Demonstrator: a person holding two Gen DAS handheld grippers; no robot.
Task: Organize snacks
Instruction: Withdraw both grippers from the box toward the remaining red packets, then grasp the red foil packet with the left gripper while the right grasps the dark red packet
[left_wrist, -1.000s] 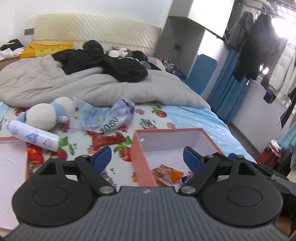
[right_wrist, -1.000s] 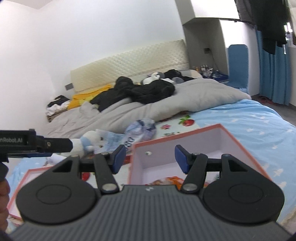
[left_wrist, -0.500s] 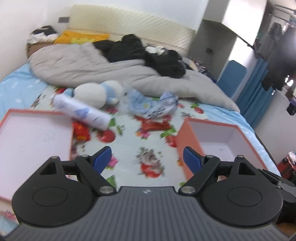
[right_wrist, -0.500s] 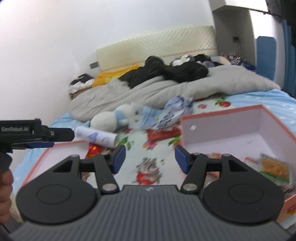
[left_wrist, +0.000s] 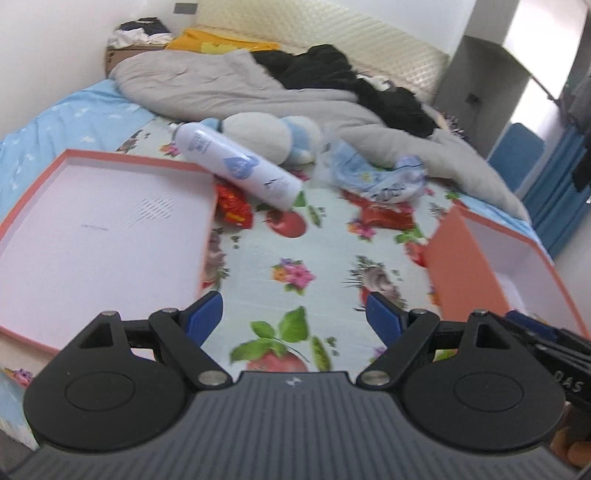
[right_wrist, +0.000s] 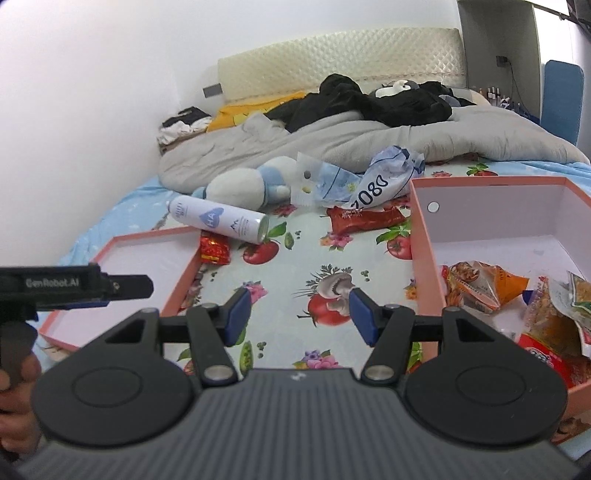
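Both the left gripper (left_wrist: 293, 314) and right gripper (right_wrist: 294, 316) gape wide, empty, above the bed's fruit-print sheet (right_wrist: 295, 266). Snack packets (right_wrist: 480, 286) lie in the orange box (right_wrist: 480, 192) at its right edge.

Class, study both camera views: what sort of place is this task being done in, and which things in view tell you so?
Almost certainly a bedroom, with the work done on the bed itself. A padded headboard stands against the wall, a rumpled grey duvet lies heaped with dark clothes, and the snack box rests on a printed bedsheet.
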